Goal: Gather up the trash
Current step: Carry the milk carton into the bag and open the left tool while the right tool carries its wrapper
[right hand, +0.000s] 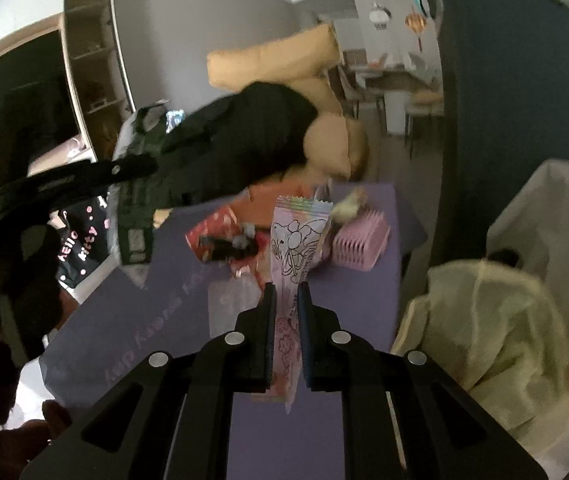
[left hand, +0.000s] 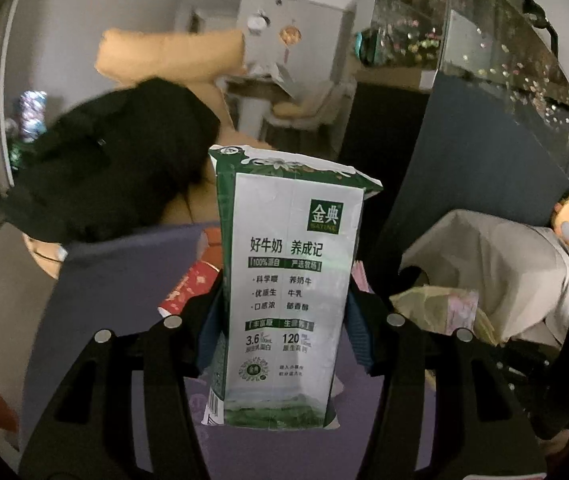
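Observation:
A green and white milk carton [left hand: 288,280] stands upright between the pads of my left gripper [left hand: 284,320], which is shut on its sides above the purple table [left hand: 124,280]. The right wrist view shows the same carton [right hand: 136,200] at the left, raised off the table in that gripper. My right gripper [right hand: 287,292] is shut on a thin pink snack wrapper [right hand: 296,236] with a cartoon drawing, which sticks up above the fingers. A yellowish bag [right hand: 484,320] hangs open at the right, beside the table.
Red wrappers [right hand: 220,236] and a pink ribbed basket [right hand: 358,244] lie at the table's far end. A black jacket [right hand: 244,140] rests on tan cushions [right hand: 276,60] behind. A dark blue partition [right hand: 504,100] and a white cover [left hand: 504,264] stand at the right.

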The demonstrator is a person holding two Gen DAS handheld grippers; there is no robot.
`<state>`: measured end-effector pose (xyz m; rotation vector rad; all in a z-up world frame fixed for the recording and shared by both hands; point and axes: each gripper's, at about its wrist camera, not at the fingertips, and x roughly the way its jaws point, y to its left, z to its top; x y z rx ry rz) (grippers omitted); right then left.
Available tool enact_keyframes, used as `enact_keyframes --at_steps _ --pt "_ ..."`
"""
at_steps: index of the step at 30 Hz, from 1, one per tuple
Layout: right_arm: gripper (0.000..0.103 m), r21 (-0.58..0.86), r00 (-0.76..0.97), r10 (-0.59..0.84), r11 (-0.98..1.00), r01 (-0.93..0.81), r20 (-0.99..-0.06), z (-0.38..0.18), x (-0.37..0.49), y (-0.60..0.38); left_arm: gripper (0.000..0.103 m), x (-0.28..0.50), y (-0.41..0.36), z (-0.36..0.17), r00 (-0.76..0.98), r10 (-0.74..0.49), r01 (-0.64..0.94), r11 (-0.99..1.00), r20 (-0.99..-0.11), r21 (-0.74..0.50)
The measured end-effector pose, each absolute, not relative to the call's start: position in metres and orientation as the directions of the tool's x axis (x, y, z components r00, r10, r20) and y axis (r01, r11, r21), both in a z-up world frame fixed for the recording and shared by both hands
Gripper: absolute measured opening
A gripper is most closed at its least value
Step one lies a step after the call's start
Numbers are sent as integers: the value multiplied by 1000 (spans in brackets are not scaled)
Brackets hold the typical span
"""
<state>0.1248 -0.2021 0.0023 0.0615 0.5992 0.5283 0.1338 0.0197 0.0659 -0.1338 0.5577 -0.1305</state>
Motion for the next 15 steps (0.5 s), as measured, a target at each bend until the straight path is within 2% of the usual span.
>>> enact_keyframes --at_steps 4,8,15 --pt "12 160 740 472 876 -454 -480 24 123 -214 51 110 -2 76 865 -147 72 983 -479 -171" --pt "12 128 772 449 888 -442 -449 37 117 -231 51 99 -18 79 866 -180 91 974 -466 -207" --pt "12 98 828 383 921 -378 -409 49 106 -273 51 96 -59 84 864 -219 143 970 -454 -195"
